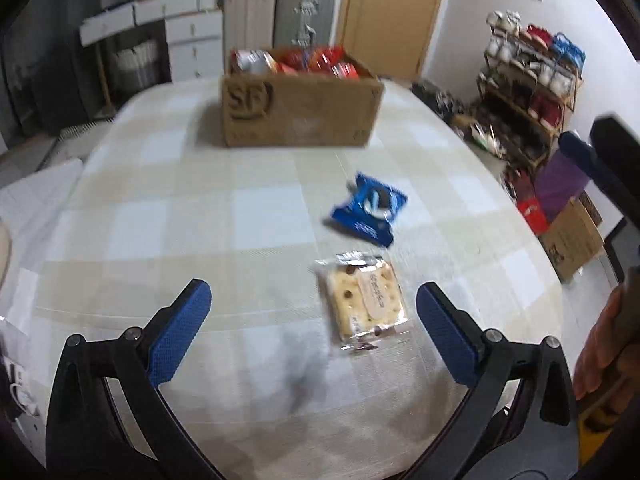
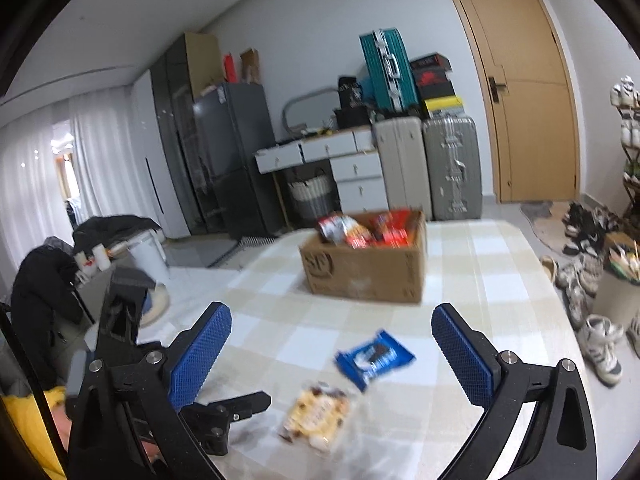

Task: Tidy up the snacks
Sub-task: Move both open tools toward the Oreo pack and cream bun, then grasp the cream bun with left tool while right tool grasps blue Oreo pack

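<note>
**Me:** Both tools empty, nothing between the pads. My left gripper (image 1: pixel 314 330) stands spread wide at the bottom of the left wrist view; my right gripper (image 2: pixel 332 354) is spread the same at the bottom of the right wrist view.

**Checker:** Where are the snacks?

**Me:** Two loose on the checked tablecloth (image 1: pixel 200 208). The clear-wrapped cracker pack (image 1: pixel 364 300) lies lower centre-right in the left view, just inside my right-hand pad. The blue cookie packet (image 1: pixel 370 212) sits just above it, apart, no overlap. The cardboard box (image 1: pixel 300 108), already holding red packets, is upper centre, well apart from both.

**Checker:** Risks?

**Me:** Three, by judgement. The cracker pack is flat and slick; pads coming down may skate over the film, or pinch only the seal so it swings. Squeezing hard likely cracks what's inside. The two snacks lie near each other, so both tools converging could collide or knock the blue one aside.

**Checker:** Image quality?

**Me:** Both views smeared; exact pad-to-wrapper gap unreadable.
</note>
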Demonstrator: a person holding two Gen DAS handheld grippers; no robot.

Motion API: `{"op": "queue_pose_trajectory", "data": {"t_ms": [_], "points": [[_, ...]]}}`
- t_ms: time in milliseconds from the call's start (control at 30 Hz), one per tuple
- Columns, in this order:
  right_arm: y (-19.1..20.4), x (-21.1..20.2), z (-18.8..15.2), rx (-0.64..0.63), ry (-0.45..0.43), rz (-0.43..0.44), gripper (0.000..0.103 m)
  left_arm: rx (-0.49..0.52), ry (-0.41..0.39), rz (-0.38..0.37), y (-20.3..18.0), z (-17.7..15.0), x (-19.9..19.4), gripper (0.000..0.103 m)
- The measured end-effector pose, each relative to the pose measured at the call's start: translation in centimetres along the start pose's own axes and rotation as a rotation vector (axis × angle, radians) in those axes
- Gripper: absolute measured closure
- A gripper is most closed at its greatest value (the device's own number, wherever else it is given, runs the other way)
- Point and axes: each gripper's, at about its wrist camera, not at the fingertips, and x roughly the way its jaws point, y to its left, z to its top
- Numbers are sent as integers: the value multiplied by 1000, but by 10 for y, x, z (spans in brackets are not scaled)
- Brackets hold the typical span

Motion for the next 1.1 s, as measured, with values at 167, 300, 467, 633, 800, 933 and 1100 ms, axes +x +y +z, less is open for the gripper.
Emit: {"op": "queue_pose_trajectory", "data": {"t_ms": [167,300,467,633,800,933,1100], "points": [[-22,18,-27,52,47,-3,1,2,103,-25,-18,7,52,0],[-40,27,-37,103,62,-2,1,5,172,-25,-30,7,87,0],[-56,34,-48,136,76,12,1,20,197,26,-38,11,117,1],[-69,42,-55,173,88,13,1,46,183,59,-41,12,123,9],[-78,48,-61,227,109,15,1,94,156,37,-37,13,116,44],[-74,52,-62,233,132,14,1,89,132,6,-29,13,111,45],[-68,60,-59,218,164,-1,1,71,62,8,-14,18,91,45]]}}
